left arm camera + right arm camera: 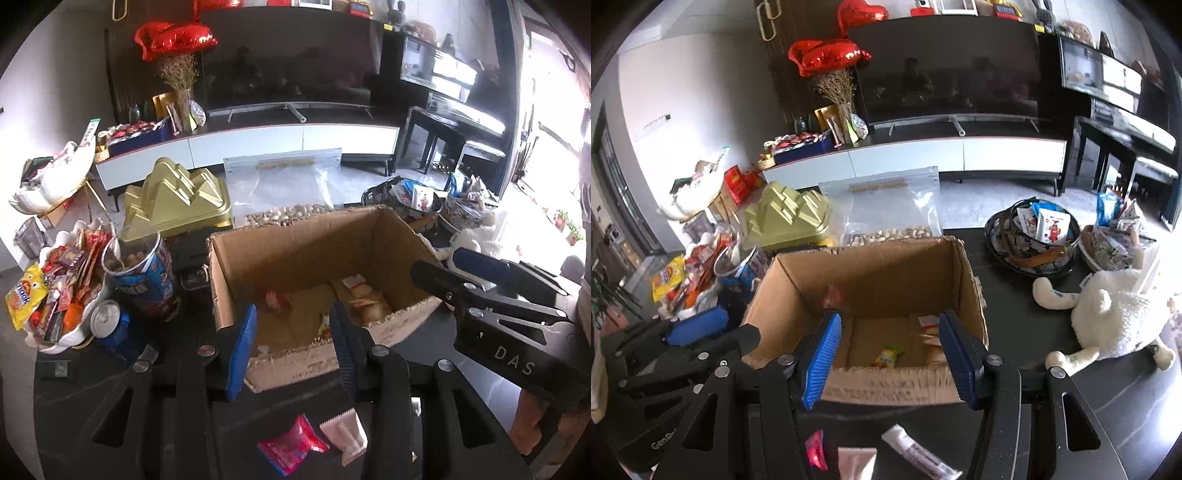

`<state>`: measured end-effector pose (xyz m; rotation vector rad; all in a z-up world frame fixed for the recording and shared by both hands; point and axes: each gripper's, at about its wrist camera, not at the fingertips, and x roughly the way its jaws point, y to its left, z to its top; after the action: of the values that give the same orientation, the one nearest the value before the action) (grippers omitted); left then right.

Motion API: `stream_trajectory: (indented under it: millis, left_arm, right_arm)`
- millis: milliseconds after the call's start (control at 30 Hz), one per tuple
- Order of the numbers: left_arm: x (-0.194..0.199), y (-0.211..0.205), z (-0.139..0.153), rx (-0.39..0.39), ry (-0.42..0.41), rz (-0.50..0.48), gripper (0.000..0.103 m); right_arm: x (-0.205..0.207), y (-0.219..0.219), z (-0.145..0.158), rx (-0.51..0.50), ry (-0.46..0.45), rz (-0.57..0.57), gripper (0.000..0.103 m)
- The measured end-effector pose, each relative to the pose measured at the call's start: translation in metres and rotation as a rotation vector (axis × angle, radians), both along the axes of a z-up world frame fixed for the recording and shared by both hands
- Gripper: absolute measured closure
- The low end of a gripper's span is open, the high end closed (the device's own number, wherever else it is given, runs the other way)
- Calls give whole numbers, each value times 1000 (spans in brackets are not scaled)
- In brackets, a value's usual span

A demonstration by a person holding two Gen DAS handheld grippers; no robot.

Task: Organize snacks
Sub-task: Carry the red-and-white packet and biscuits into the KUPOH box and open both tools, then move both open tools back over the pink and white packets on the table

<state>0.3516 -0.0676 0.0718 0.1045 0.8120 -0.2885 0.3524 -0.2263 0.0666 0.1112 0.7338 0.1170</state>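
An open cardboard box [388,236] stands on the dark table; it also shows in the right wrist view [879,269]. Inside lie a small yellow snack [886,357], a red-pink packet [274,297] and bread-like packets [365,301]. My left gripper [293,341] is open and empty over the box's near edge. My right gripper [890,352] is open and empty, also over the near edge; it shows in the left wrist view [443,267] at the box's right. A red packet [291,445] and a pink-white packet [345,435] lie on the table below the left gripper.
A white dish of mixed snacks [55,295], a drink can [107,317] and a blue snack tub [144,273] stand left. A gold mountain-shaped tin [177,199] and a bag of nuts [288,192] are behind the box. Snack baskets [1034,236] and a plush sheep [1115,310] sit right.
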Motion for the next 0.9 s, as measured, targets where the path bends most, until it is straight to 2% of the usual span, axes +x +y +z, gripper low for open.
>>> stream_trajectory:
  millis: [233,400,900]
  left_arm:
    - [-36,3,6,-28,-5,-34,62]
    - [-54,9,6,-13,-3,-49,62]
    - [-82,41,-19,36,9,-111,59]
  right_arm:
    - [-43,8,5,-9,-11,40,47]
    - [-63,15,4,-6,9,54,47]
    - [-80,53,-29,-1,149,110,47]
